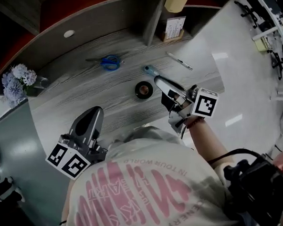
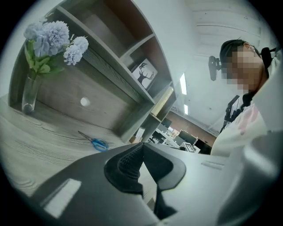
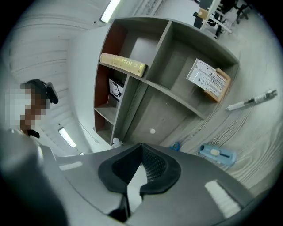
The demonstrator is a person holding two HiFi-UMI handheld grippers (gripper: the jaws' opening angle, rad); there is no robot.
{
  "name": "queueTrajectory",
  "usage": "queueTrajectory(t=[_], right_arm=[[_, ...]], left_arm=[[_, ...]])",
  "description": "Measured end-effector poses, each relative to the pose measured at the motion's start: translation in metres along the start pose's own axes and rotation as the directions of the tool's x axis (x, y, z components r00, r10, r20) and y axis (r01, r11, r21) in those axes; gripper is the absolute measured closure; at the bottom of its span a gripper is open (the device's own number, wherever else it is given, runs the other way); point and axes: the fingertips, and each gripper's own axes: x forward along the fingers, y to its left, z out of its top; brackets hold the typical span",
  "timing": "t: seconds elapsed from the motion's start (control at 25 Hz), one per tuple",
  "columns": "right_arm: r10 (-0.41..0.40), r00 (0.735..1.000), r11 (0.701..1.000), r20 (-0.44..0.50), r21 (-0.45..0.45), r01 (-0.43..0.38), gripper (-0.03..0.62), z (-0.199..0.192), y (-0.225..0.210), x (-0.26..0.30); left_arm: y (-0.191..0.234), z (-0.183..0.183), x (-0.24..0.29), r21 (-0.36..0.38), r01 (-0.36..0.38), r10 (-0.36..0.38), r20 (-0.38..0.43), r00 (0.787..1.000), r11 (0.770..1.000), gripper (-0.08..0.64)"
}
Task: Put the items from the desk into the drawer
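Four items lie on the grey wood-grain worktop [image 1: 83, 97]: one blue-handled scissors [image 1: 110, 62], one dark ring-shaped tape roll [image 1: 144, 90], one flat blue utility knife [image 3: 216, 153], one slim pen [image 1: 179, 61]. Left tool [image 2: 141, 148] and right tool [image 3: 141, 148]: jaws together, empty.

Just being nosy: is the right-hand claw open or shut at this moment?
Shut. In the right gripper view, the right gripper has its two jaw tips meeting, with nothing pinched between them.
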Motion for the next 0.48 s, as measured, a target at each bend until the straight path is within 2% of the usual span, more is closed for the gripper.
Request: queueTrajectory(t=[0.24,0.36,0.44,0.48], right_arm=[[-0.115,0.992,0.980,-0.051,-0.166,0.105,0.594,0.030,-0.034,0.004],[-0.158,0.986,0.963,-0.062,-0.231,0.140,0.594,0.045,-0.051,0.005],[-0.208,0.977,0.937,-0.043,-0.296,0.186,0.595,0.055,-0.063,0.003],[-0.241,0.970,0.912,-0.027,-0.349,0.217,0.595,0.061,-0.072,0.002]], left_arm=[[0.004,-0.009,0.000,-0.028,-0.106,0.106,-0.003,0.994,0.994,0.541],[0.009,-0.015,0.009,-0.044,-0.133,0.133,-0.010,0.991,0.990,0.541],[0.009,-0.019,0.018,-0.040,-0.133,0.132,-0.022,0.991,0.990,0.541],[0.009,-0.021,0.024,-0.038,-0.132,0.131,-0.030,0.991,0.990,0.541]])
